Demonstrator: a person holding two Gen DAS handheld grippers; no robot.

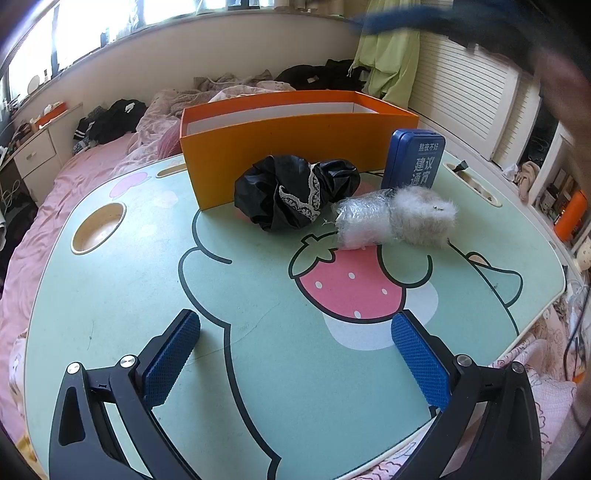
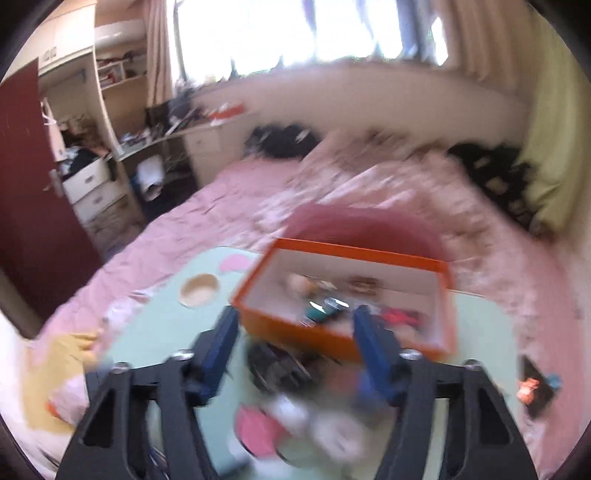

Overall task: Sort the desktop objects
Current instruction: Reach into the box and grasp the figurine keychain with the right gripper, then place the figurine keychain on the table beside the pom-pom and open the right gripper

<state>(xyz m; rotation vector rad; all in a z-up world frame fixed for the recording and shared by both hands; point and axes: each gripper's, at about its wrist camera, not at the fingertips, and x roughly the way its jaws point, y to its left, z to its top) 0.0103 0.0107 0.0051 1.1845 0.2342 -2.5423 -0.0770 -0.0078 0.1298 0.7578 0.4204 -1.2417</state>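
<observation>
An orange box (image 1: 280,147) stands at the back of the mint cartoon table (image 1: 258,369). In front of it lie a black lace-trimmed cloth (image 1: 291,192), a bubble-wrapped roll (image 1: 362,221) and a grey furry piece (image 1: 424,218). A blue tin (image 1: 413,162) stands upright against the box. My left gripper (image 1: 295,332) hovers open over the strawberry print, with nothing between its fingers. The right wrist view is blurred. My right gripper (image 2: 295,325) is above the table with its fingers apart and nothing between them. It points at the orange box (image 2: 343,254), which holds several small items. The black cloth (image 2: 280,365) lies below it.
A round cup hole (image 1: 98,227) sits at the table's left. A pink bed with clothes surrounds the table. A blurred blue streak (image 1: 399,18) and a blurred hand (image 1: 561,85) cross the upper right of the left wrist view. Drawers and shelves stand far left.
</observation>
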